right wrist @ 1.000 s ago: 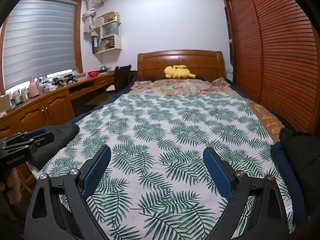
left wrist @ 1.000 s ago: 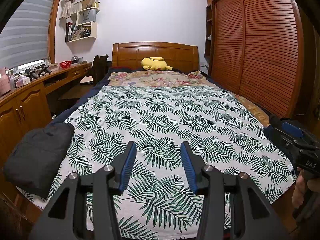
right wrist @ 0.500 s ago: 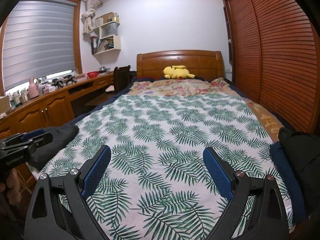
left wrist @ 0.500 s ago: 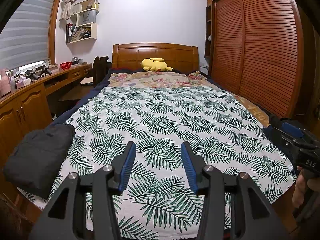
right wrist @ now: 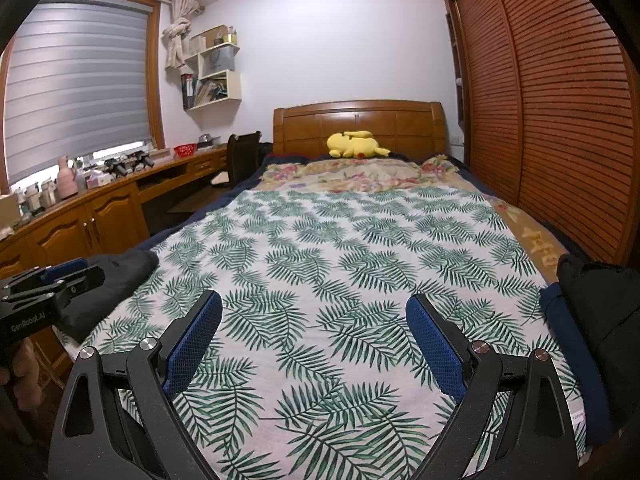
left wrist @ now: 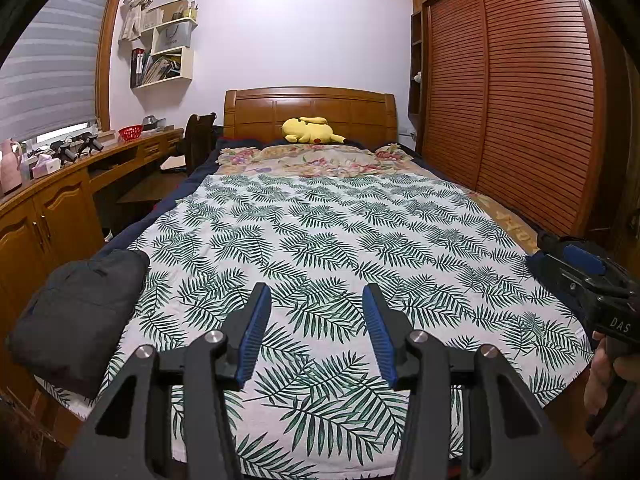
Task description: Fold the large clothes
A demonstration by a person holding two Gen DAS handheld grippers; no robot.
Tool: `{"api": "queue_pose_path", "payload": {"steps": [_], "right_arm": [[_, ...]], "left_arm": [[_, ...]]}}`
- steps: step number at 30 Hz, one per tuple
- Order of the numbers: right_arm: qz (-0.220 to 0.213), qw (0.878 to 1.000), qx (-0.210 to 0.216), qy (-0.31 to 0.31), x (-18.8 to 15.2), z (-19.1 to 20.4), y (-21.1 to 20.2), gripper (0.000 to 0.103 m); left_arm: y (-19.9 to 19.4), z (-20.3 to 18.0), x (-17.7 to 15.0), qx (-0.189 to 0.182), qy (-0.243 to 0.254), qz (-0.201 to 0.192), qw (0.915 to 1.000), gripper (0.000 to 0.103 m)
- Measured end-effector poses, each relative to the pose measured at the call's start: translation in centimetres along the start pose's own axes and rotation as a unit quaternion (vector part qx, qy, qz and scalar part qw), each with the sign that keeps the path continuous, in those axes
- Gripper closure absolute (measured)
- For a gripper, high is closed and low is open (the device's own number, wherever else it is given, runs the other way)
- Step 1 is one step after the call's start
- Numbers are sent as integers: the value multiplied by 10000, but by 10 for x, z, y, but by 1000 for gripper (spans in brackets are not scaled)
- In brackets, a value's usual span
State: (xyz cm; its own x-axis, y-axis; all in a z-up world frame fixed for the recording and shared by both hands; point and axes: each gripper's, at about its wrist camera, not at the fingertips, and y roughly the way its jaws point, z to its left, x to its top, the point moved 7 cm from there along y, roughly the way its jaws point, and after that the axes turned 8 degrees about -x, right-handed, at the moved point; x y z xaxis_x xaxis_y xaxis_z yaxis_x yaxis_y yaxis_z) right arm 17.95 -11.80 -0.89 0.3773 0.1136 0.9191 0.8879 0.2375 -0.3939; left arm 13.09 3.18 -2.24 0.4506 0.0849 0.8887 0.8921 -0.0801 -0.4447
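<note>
A white sheet with green leaf print [left wrist: 340,240] lies flat over the bed [right wrist: 340,256]. A folded dark grey garment [left wrist: 80,312] rests on the bed's near left corner [right wrist: 124,272]. At the near right edge sit a black garment [right wrist: 592,308] and a navy blue one [right wrist: 560,316]. My left gripper [left wrist: 315,292] hovers open over the sheet's near end, nothing between its blue pads. Also over the near end, my right gripper [right wrist: 313,300] is open wider and empty. Each gripper shows at the other view's edge, held by a hand [left wrist: 604,376].
A wooden desk with cabinets [left wrist: 60,208] runs along the left wall, a chair [left wrist: 198,140] at its far end. Louvred wardrobe doors [left wrist: 520,100] line the right side. A yellow plush toy [left wrist: 310,130] lies by the headboard above a floral blanket [left wrist: 316,158].
</note>
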Motion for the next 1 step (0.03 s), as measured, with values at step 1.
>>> {"api": "queue_pose_path", "payload": {"steps": [1], "right_arm": [[2,10000,-1,5,0,0,0,8]], "left_arm": [[0,0,0,-3,2,-1,10000,56]]}}
